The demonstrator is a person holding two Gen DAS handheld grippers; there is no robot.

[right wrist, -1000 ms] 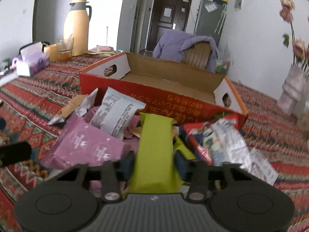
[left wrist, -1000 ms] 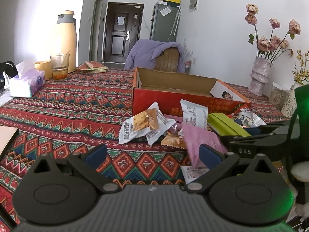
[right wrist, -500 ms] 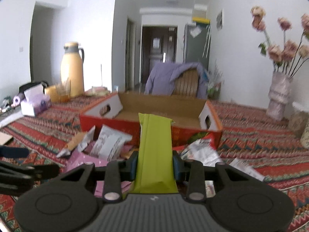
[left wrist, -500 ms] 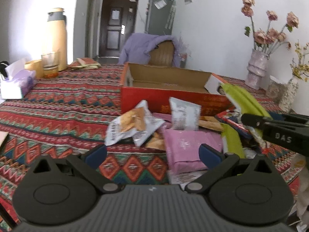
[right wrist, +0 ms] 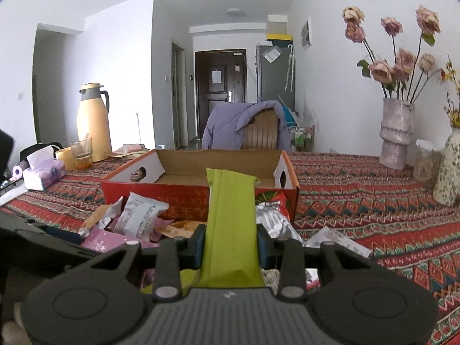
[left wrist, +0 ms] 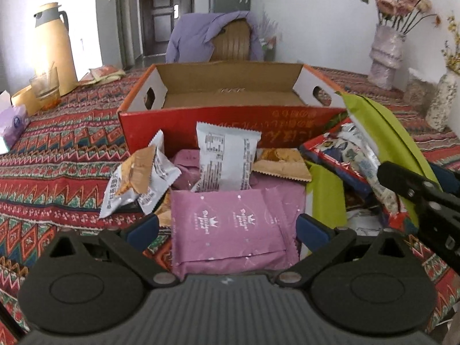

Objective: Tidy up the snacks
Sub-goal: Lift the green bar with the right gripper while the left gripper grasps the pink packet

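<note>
A heap of snack packets lies in front of an open red cardboard box [left wrist: 230,126] whose inside is bare. My right gripper [right wrist: 231,247] is shut on a long lime-green packet [right wrist: 231,215], held up off the heap and pointing toward the box. In the left wrist view that green packet [left wrist: 382,132] sticks up at the right. My left gripper [left wrist: 227,228] stands open low over the heap, with a pink packet [left wrist: 230,224] lying between its wide-spread fingers. A white packet [left wrist: 227,161] leans just behind it, and a biscuit packet [left wrist: 135,178] sits to the left.
A red-and-blue packet [left wrist: 339,155] and a second green one [left wrist: 327,198] lie at the heap's right. A yellow thermos [left wrist: 53,49], a glass [left wrist: 46,89] and a tissue box [left wrist: 11,123] stand at the far left. Flower vases [left wrist: 386,57] stand at the far right. A chair draped in purple cloth [left wrist: 212,40] is behind the box.
My right gripper lifted the green packet off the heap and tipped up toward level. My left gripper slid right, so the pink packet now lies between its fingers.
</note>
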